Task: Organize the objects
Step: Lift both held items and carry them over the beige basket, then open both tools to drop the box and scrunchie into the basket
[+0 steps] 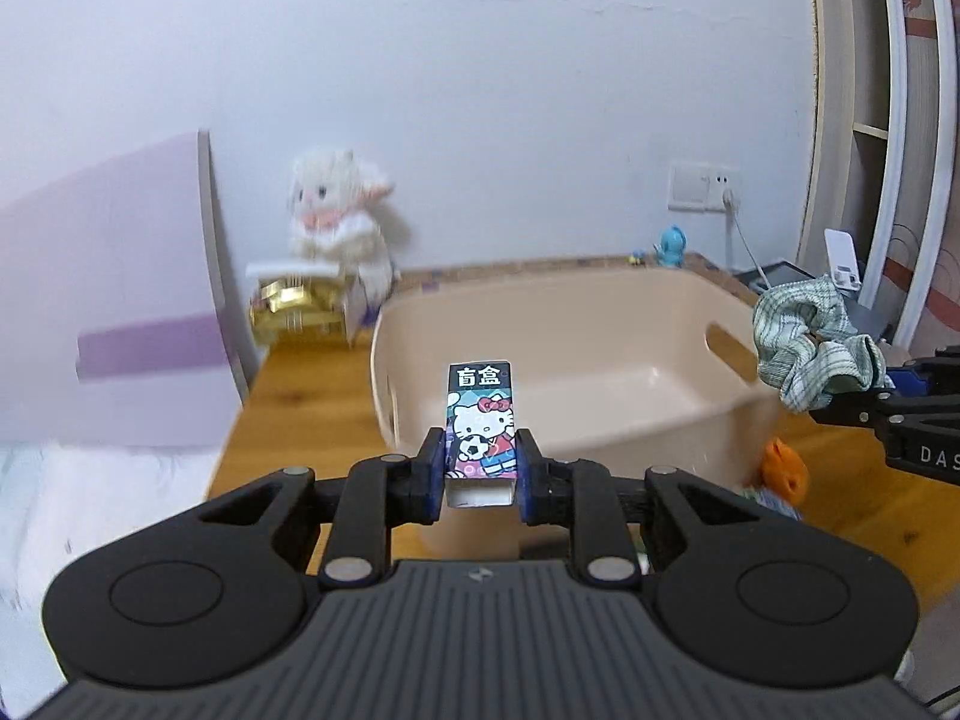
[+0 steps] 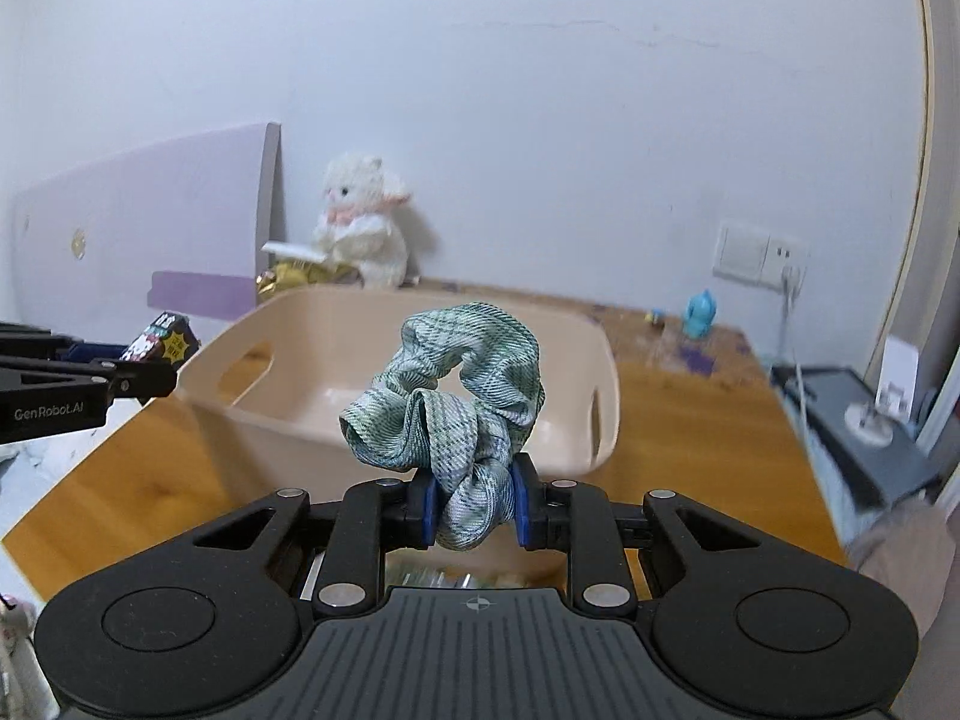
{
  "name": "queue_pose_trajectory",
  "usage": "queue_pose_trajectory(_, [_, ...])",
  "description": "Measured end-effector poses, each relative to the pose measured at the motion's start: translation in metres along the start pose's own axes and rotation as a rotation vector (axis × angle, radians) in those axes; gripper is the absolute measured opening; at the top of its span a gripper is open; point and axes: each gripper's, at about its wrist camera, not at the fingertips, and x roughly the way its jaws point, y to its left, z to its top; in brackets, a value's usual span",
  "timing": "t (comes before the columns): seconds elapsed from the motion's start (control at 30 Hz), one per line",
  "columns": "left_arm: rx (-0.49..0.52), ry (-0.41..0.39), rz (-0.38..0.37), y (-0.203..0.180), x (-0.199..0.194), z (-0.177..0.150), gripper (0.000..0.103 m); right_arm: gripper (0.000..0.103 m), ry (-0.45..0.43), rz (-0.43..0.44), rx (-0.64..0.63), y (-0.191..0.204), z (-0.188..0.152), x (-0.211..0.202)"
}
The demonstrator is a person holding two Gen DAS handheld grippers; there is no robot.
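My left gripper (image 1: pixel 480 474) is shut on a small cartoon-cat blind box (image 1: pixel 480 420), held upright just in front of a beige plastic basket (image 1: pixel 660 420). My right gripper (image 2: pixel 473 504) is shut on a green plaid scrunchie (image 2: pixel 456 378), lifted above the near side of the same basket (image 2: pixel 312 312). The basket looks empty inside. In the left wrist view the scrunchie (image 1: pixel 810 348) hangs at the right, over the basket's right end. In the right wrist view the blind box (image 2: pixel 162 345) shows at the left edge in the other gripper.
The basket sits on a wooden desk (image 2: pixel 690 420). A white plush toy (image 2: pixel 363 222) and gold wrapped items (image 1: pixel 294 300) stand at the back left by a lilac board (image 1: pixel 120 276). A blue figurine (image 2: pixel 699 315), a wall socket with cable (image 2: pixel 759 252) and a dark device (image 2: pixel 852 420) are at right. An orange item (image 1: pixel 783 468) lies by the basket.
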Motion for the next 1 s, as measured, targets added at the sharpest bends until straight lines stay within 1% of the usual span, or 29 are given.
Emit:
queue_pose_trajectory(0.17, [0.017,-0.009,0.016,-0.010,0.029,0.031,0.025,0.022,-0.001,-0.010,0.007,-0.019,0.027,0.028])
queue_pose_trajectory(0.27, [0.028,0.014,0.029,-0.018,0.056,0.044,0.025,0.022,0.017,-0.023,-0.014,-0.026,0.040,0.050])
queue_pose_trajectory(0.43, [0.009,0.119,0.040,-0.023,0.106,0.049,0.025,0.022,0.099,-0.020,-0.028,-0.032,0.047,0.088])
queue_pose_trajectory(0.6, [0.009,0.227,0.052,-0.027,0.140,0.037,0.025,0.025,0.182,-0.013,-0.054,-0.028,0.040,0.112])
queue_pose_trajectory(0.63, [0.008,0.243,0.050,-0.028,0.144,0.034,0.025,0.027,0.196,-0.011,-0.056,-0.027,0.038,0.116])
queue_pose_trajectory(0.67, [0.008,0.256,0.048,-0.029,0.147,0.031,0.025,0.035,0.206,-0.009,-0.056,-0.027,0.036,0.119])
queue_pose_trajectory(0.73, [0.011,0.274,0.048,-0.028,0.152,0.027,0.025,0.045,0.213,-0.007,-0.049,-0.026,0.034,0.120])
queue_pose_trajectory(0.8, [0.005,0.276,0.052,-0.026,0.151,0.025,0.026,0.046,0.205,-0.003,-0.046,-0.025,0.033,0.117])
queue_pose_trajectory(0.83, [-0.003,0.275,0.050,-0.025,0.149,0.025,0.028,0.052,0.196,-0.003,-0.046,-0.024,0.034,0.114])
queue_pose_trajectory(0.87, [-0.014,0.272,0.044,-0.022,0.146,0.025,0.041,0.061,0.185,-0.004,-0.046,-0.023,0.034,0.110])
queue_pose_trajectory(0.9, [-0.023,0.264,0.045,-0.021,0.142,0.025,0.051,0.066,0.172,-0.005,-0.047,-0.023,0.035,0.105])
queue_pose_trajectory(0.93, [-0.027,0.249,0.052,-0.019,0.136,0.026,0.067,0.074,0.159,-0.007,-0.048,-0.022,0.036,0.100])
queue_pose_trajectory(0.97, [-0.026,0.226,0.064,-0.018,0.128,0.026,0.075,0.079,0.147,-0.009,-0.051,-0.022,0.037,0.095])
queue_pose_trajectory(1.0, [-0.020,0.207,0.071,-0.018,0.122,0.027,0.076,0.081,0.137,-0.013,-0.053,-0.022,0.038,0.089])
